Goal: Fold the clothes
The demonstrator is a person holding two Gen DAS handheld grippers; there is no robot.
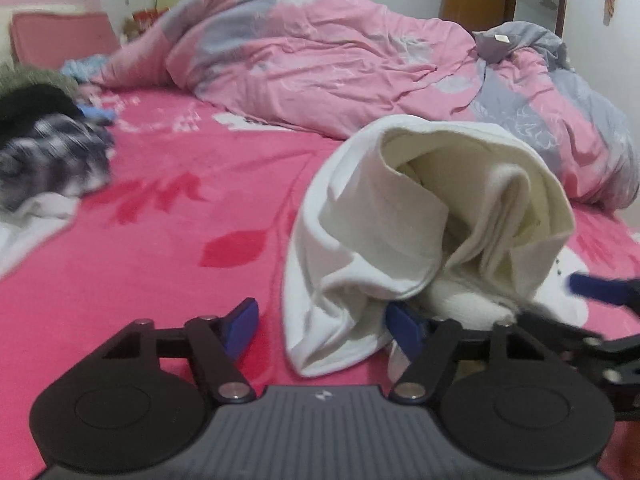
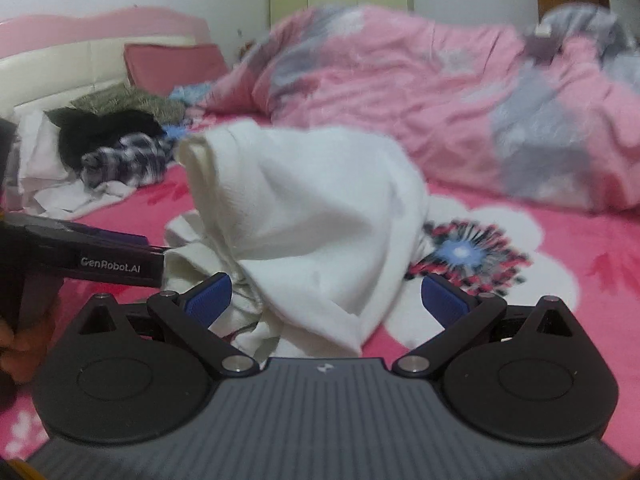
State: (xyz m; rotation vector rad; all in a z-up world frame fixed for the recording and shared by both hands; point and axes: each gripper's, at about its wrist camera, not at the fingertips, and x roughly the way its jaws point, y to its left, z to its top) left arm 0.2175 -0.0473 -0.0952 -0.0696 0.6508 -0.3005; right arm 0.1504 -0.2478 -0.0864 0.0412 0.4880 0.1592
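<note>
Left wrist view: white garment (image 1: 404, 216) bunched, opening facing camera.

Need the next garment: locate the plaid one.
The plaid garment lies far left on the pink sheet, against the black garment, left of the white garment.

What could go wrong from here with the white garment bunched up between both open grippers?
1. The white garment sits in a loose heap; closing the left gripper or right gripper now may pinch several layers, folding it crooked.
2. The grippers sit close together, so they might collide.
3. Both views are motion-blurred, so a grasp could miss the hem.
</note>
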